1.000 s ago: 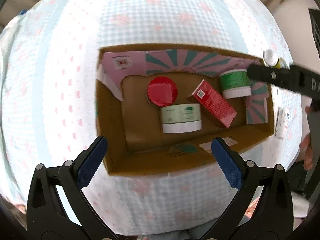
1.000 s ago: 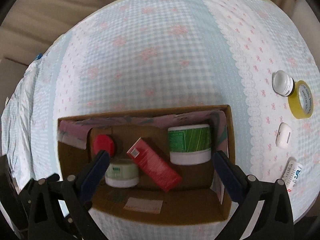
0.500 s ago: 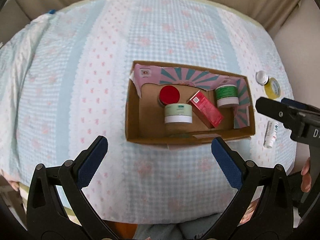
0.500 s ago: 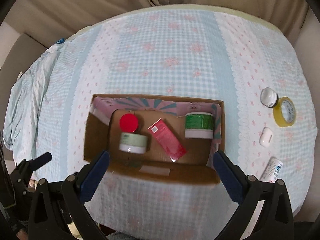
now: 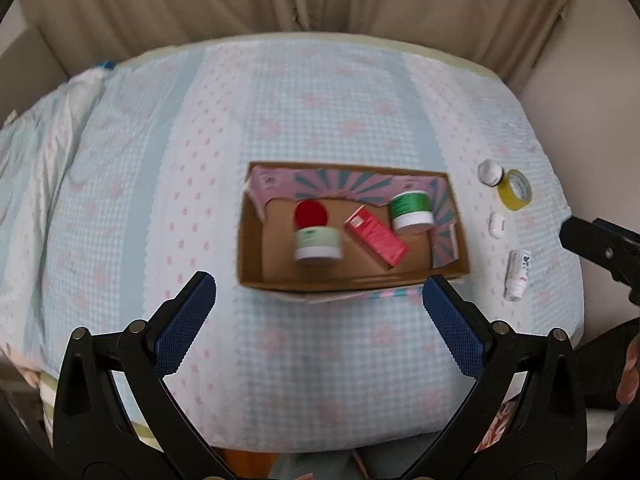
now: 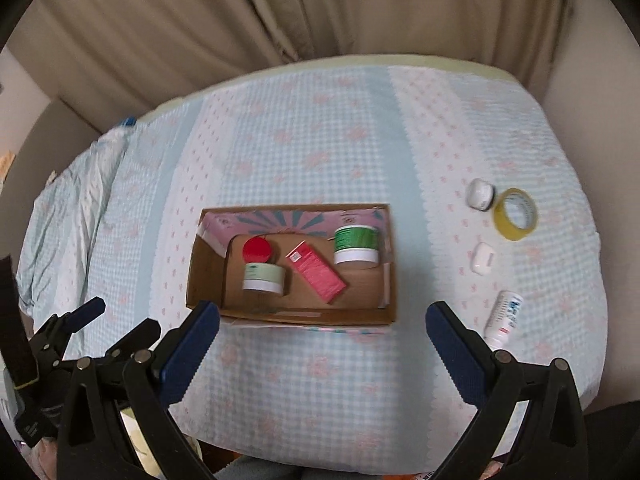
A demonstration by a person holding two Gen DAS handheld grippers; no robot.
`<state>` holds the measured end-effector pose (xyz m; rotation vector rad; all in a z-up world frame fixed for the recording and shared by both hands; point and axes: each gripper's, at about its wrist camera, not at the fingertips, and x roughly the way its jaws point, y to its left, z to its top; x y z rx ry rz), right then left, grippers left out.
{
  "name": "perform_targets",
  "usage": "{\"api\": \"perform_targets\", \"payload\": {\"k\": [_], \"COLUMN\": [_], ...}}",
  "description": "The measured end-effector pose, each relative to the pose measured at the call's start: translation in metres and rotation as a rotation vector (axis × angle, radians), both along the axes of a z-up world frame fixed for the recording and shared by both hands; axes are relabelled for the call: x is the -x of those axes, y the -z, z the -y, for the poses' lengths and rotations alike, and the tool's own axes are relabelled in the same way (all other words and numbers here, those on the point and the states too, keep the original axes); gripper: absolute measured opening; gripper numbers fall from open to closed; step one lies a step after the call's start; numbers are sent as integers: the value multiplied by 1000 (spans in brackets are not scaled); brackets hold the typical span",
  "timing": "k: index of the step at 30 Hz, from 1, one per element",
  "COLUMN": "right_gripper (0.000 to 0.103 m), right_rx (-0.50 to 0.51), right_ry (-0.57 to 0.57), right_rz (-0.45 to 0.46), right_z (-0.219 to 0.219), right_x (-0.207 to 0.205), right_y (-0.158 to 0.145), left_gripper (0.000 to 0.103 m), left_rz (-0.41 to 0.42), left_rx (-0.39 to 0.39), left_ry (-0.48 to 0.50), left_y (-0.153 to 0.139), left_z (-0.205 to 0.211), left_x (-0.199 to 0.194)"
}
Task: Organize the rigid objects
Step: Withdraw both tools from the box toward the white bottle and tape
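Observation:
An open cardboard box lies mid-cloth. Inside it are a red-lidded jar, a pale green jar, a red carton lying flat, and a green jar. To the right of the box, on the cloth, lie a small white jar, a yellow tape roll, a white case and a white tube. My left gripper and right gripper hover open and empty, near the box's front side.
A blue-and-white checked cloth with pink flowers covers the surface, which ends at beige curtains behind. The cloth bunches up at the far left. A wall rises close on the right. A hand shows at the right edge.
Both grippers have drawn back and up from the box, so it looks smaller and the curtains have come into view. Nothing in or beside the box has shifted.

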<state>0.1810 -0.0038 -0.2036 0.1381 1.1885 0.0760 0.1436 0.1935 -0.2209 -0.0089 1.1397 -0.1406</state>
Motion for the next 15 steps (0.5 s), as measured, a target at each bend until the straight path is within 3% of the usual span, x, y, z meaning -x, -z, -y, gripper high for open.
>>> {"api": "perform_targets", "payload": {"k": [8,15], "right_gripper": [103,103], "right_rx": [85,96], "right_ry": [25,6], "right_rz": [66,92], "right_z": [64,154], "right_x": [30,36], "right_y": [-26,-23], "left_gripper": [103,103], "left_rz": [92,114], "left_rx": [-30,-27], "left_ry": [57,5], "left_y": [-21,-23], "left_z": [80,163], "left_x": [7,13]}}
